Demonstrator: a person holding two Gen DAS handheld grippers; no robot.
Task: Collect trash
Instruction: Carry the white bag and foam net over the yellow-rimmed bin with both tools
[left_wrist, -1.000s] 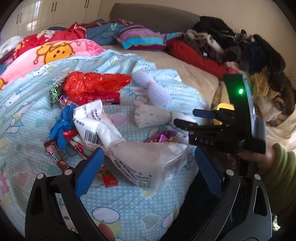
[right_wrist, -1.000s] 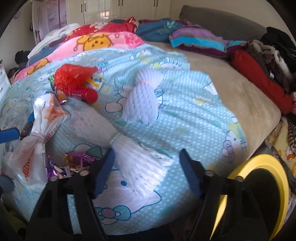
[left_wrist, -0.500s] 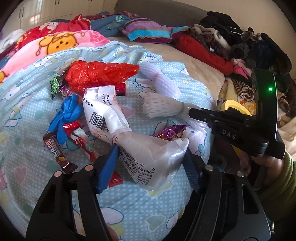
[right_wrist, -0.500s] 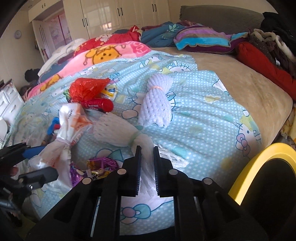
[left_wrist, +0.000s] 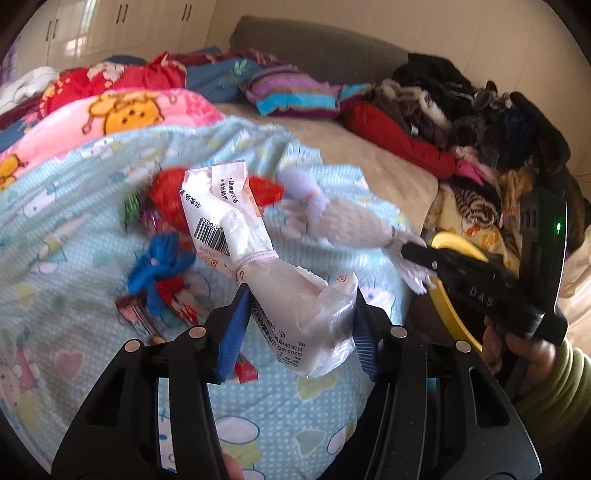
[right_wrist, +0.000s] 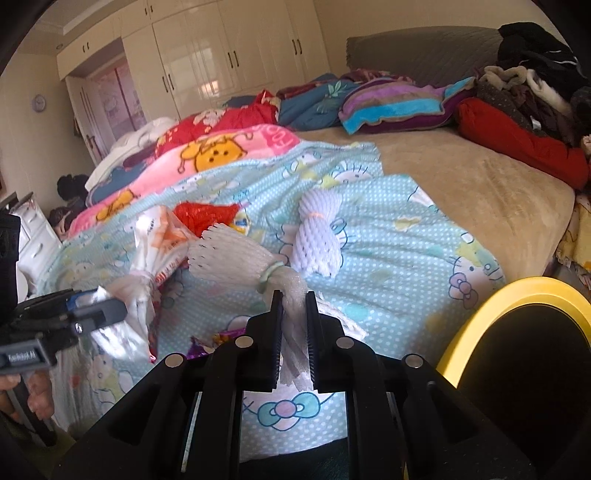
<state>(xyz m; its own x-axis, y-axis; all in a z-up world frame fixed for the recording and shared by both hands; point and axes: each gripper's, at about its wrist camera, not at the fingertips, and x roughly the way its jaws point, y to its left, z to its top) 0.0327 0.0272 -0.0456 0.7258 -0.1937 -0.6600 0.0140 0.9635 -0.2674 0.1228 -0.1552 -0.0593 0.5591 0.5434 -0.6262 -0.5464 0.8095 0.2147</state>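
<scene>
My left gripper (left_wrist: 299, 295) has its blue pads pressed on the lower part of a white plastic bag (left_wrist: 229, 229) with a barcode, tied with a band. Its jaws are closing and the bag hangs clear of the blue quilt (left_wrist: 66, 236). My right gripper (right_wrist: 294, 321) is shut on a white foam net bundle (right_wrist: 236, 254), which sticks up to the left above the bed. The right gripper (left_wrist: 417, 254) and foam net (left_wrist: 354, 221) also show in the left wrist view. A yellow-rimmed bin (right_wrist: 487, 302) stands by the bed's edge at the right.
On the quilt lie a red plastic bag (left_wrist: 166, 192), a blue wrapper (left_wrist: 159, 258), candy wrappers (left_wrist: 136, 317), a purple wrapper (right_wrist: 221, 339) and a second foam net bundle (right_wrist: 317, 236). Folded blankets (right_wrist: 221, 151) lie behind, clothes (left_wrist: 461, 122) are heaped at the right.
The left jaws narrowed onto the white bag and raised it off the quilt. The right jaws shut on the foam net bundle and lifted it.
</scene>
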